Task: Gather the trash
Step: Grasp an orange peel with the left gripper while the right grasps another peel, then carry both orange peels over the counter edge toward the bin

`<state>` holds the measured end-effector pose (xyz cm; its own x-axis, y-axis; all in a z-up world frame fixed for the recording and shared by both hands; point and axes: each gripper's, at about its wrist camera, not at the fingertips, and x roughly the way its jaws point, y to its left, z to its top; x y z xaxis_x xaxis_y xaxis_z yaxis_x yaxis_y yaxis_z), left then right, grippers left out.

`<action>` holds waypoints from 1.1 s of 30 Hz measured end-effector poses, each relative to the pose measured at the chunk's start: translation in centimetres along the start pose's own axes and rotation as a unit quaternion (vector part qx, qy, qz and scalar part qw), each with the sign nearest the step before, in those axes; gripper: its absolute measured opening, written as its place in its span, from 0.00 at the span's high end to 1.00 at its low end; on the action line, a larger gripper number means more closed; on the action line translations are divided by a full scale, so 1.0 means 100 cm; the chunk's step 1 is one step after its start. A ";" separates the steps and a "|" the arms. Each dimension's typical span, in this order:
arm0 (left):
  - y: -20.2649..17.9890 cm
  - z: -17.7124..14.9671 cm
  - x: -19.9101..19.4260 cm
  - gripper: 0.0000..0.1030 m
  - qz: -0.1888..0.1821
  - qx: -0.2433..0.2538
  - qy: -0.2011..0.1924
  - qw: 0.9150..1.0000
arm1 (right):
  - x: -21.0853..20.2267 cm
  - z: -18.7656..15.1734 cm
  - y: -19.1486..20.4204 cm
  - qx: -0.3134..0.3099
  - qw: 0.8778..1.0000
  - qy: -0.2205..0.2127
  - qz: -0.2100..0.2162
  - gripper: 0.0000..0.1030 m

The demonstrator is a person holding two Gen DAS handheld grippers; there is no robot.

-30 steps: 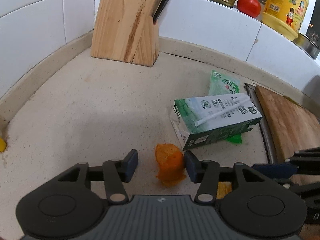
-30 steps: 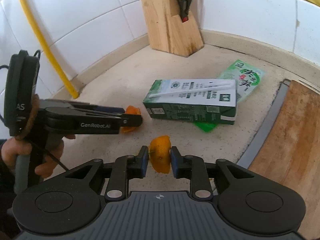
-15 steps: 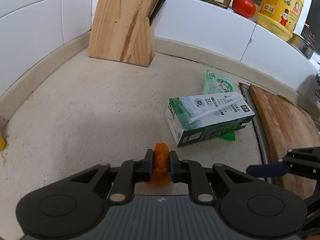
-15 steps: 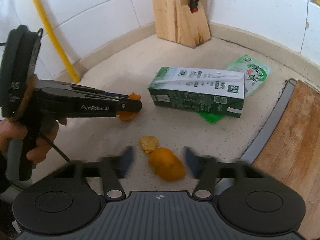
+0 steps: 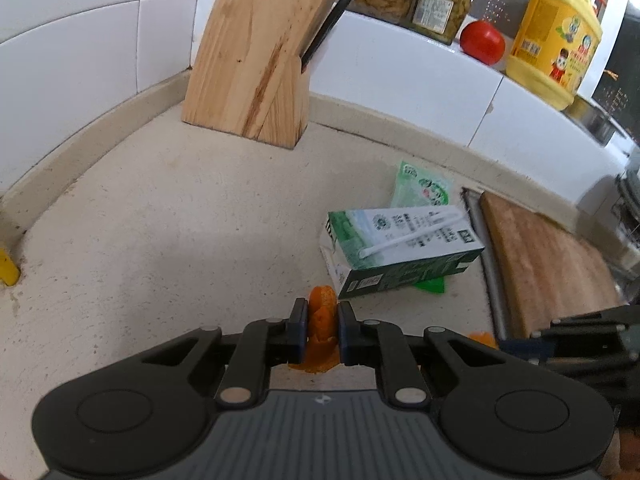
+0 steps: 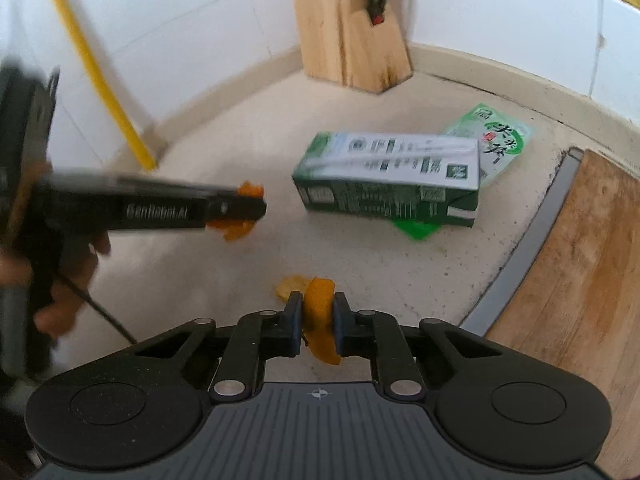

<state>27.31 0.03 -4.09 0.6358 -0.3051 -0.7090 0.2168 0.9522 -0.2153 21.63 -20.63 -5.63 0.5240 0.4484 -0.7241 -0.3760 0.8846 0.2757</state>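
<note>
Two hand-held grippers each pinch a scrap of orange peel above a speckled kitchen counter (image 5: 168,216).

The left gripper (image 5: 322,328) is clamped on one orange peel (image 5: 320,320), its pads pressing both sides; in the right wrist view the same gripper (image 6: 256,208) is blurred, so whether that peel is clear of the counter is hard to judge. The right gripper (image 6: 314,320), whose jaws have just been closing, grips a second peel (image 6: 320,316) between its pads, with a smaller pale peel scrap (image 6: 288,286) lying on the counter just beside its left finger. A green-and-white milk carton (image 6: 390,178) lies on its side near the peels, partly on top of a green snack wrapper (image 6: 500,142). A wooden knife block (image 5: 256,60) stands in the corner, a wooden cutting board (image 6: 580,272) to the right.
</note>
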 end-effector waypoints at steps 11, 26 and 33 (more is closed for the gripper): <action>-0.011 0.006 -0.011 0.90 -0.011 0.003 -0.011 1.000 | -0.024 0.014 -0.030 0.064 0.997 -0.039 0.026 0.81; 0.026 -0.027 -0.076 0.90 0.020 -0.053 -0.053 0.997 | -0.044 0.029 0.008 0.032 0.996 -0.066 0.058 0.81; 0.059 -0.065 -0.132 0.90 0.065 -0.089 -0.073 0.991 | -0.033 0.026 0.068 -0.013 0.993 -0.050 0.103 0.81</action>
<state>15.38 9.83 -0.34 0.7535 -0.1660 -0.6362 0.0004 0.9677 -0.2520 19.37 -15.78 0.28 0.5067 0.6305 -0.5879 -0.5014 0.7703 0.3939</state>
